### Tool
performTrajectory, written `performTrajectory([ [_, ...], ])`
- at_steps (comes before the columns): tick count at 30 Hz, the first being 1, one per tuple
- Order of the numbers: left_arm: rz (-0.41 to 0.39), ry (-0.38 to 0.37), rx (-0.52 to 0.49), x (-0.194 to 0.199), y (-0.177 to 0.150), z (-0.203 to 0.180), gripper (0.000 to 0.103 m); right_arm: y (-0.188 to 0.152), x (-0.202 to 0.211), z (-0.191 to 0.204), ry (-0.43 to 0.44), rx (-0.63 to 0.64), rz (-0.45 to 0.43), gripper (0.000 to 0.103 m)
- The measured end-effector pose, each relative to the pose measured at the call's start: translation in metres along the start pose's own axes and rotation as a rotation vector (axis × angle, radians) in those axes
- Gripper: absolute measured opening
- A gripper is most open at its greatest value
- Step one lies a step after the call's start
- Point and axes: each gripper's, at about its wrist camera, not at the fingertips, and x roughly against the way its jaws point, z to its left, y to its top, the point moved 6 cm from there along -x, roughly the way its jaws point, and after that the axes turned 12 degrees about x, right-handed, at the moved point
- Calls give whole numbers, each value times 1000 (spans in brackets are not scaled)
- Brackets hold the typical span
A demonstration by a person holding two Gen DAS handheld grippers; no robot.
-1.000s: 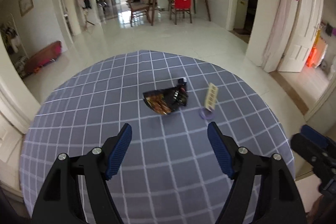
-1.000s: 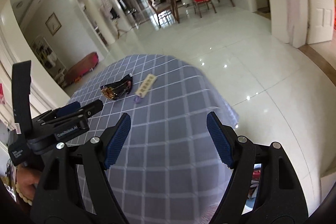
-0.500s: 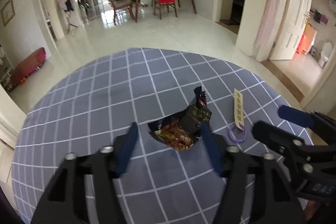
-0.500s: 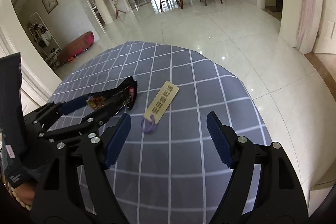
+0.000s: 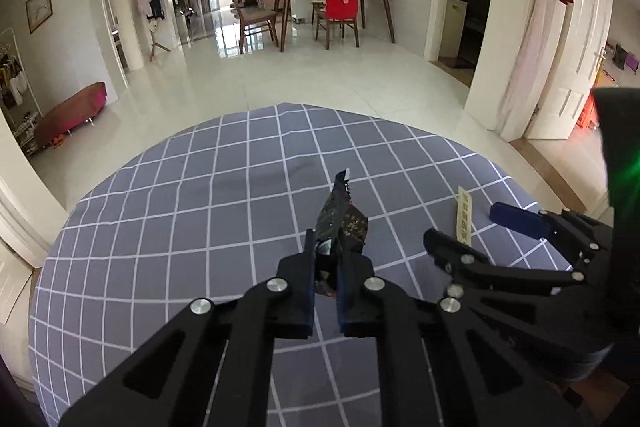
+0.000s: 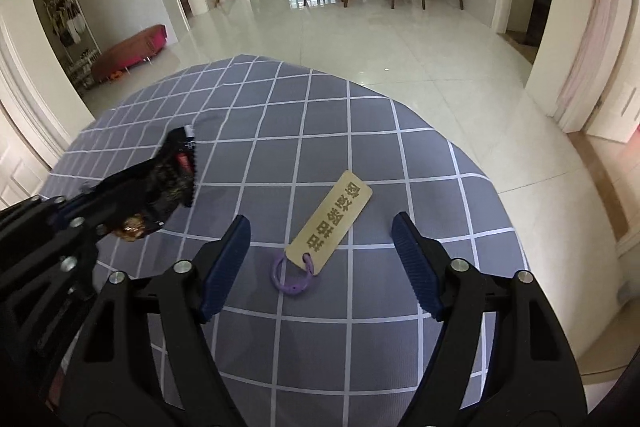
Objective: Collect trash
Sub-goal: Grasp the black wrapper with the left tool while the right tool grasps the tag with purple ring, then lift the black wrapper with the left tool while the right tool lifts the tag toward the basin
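The crumpled black snack wrapper with gold print and a torn, jagged top edge sits pinched between the blue pads of my left tongs, whose jaws are drawn almost fully together on its lower end; the wrapper's upper part stands up out of the grip and leans away from me, over the grey cloth. From my right wrist view the same wrapper shows at the far left, caught in the black fingers of the left tongs, with a bit of brown-gold crumpled foil at its near end. Just to the right of it, on the round table covered by a grey-blue tablecloth with a white grid, lies a flat pale wooden tag with gold characters, its purple cord loop at the end nearest me. That tag rests flat on the cloth between the blue ribbed pads of my right tongs, which stand well apart on either side of it and are closing, not touching it; the cord loop lies about midway between the two pads. In the left wrist view the right tongs reach in from the right, with the tag seen edge-on between their fingers. Beyond the table's edge stretches a glossy white tiled floor.
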Motion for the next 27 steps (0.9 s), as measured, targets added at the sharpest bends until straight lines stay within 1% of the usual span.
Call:
performTrajectory([
  [1,0,0,0,1,-1,-1,8,0,0,-1,-14,4,2,55],
  [3,9,-8,9,2,-4,-2,8,-2,1,-6,-50,19,9,33],
  [4,13,-14,14,3,-5,-3,8,-4,1,-9,-58,23,10,30],
  [5,19,-18,19,5,-8,-4,8,-5,3,-13,-49,18,8,21],
  [6,18,-20,21,8,-9,-5,8,-7,4,-17,-31,9,3,17],
  [9,16,-31,20,17,-17,-13,8,-16,10,-33,72,-63,-23,11],
  [10,14,-36,16,22,-19,-16,8,-19,12,-36,87,-77,-29,10],
  [12,15,-44,16,29,-23,-19,8,-25,20,-40,113,-95,-45,4],
  [15,14,-52,17,39,-30,-25,8,-37,33,-43,170,-136,-60,2],
  [19,13,-60,15,52,-38,-32,8,-49,48,-43,189,-159,-72,2],
  [21,7,-66,10,60,-44,-39,8,-55,56,-42,217,-186,-83,2],
  [24,-3,-73,14,69,-49,-47,8,-63,64,-46,231,-202,-85,2],
  [25,-5,-71,10,72,-51,-50,8,-65,65,-48,253,-222,-90,2],
  [26,-10,-64,8,73,-52,-51,8,-63,66,-52,256,-242,-97,3],
  [27,-13,-55,7,73,-52,-51,8,-64,67,-55,234,-251,-96,3],
])
